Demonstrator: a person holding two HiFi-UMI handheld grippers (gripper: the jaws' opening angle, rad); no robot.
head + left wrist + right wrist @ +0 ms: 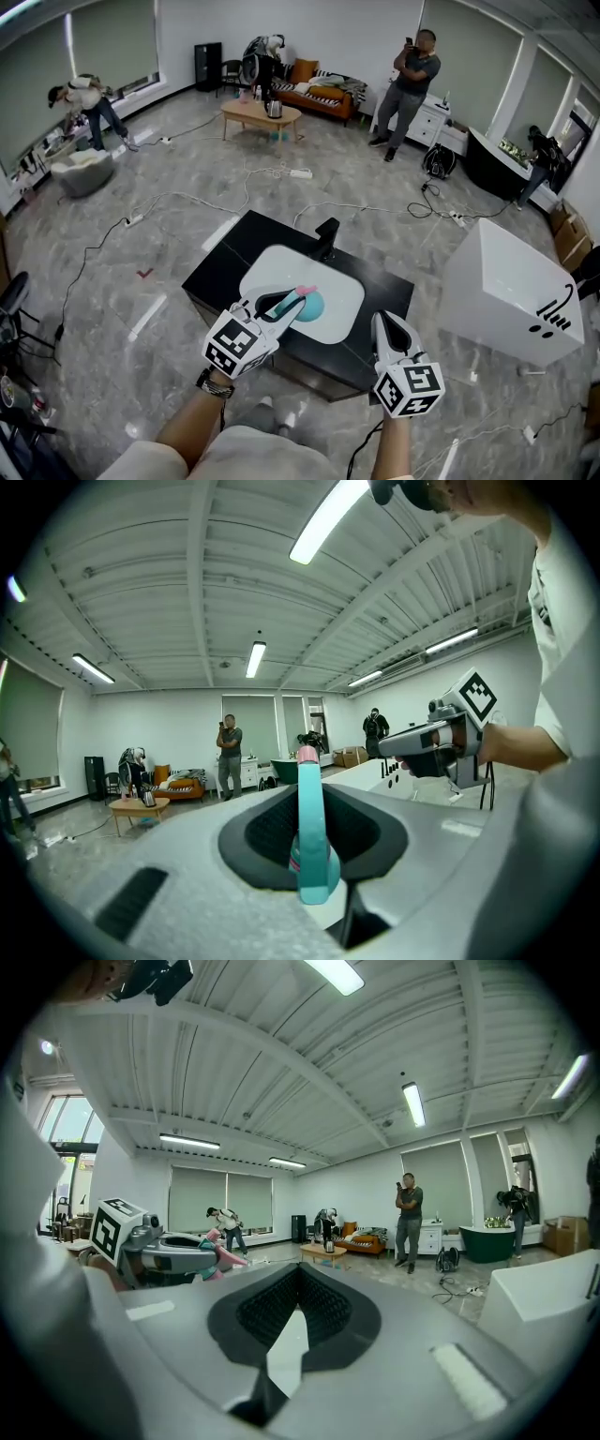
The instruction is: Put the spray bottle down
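Grey stone-look floor runs across a big open room, with cables (187,202) trailing over it, a sofa (319,94) and coffee table (261,114) at the far wall, a few people about, and a large white box (506,291) to your right. Right in front of you a black table (225,272) carries a white basin (333,291) with a dark tap (326,239) at its far rim.

Your left gripper (281,305) is clamped on the teal spray bottle (302,302), which lies lengthwise between the jaws, pink tip pointing away, at the basin's near-left edge and apparently not resting on it. Your right gripper (386,328) is closed on nothing, near the table's front edge.

If you let go from here, the bottle would likely drop on its side and roll in the curved basin. Set it too near the front and it could go off the table. Bring the base down first.
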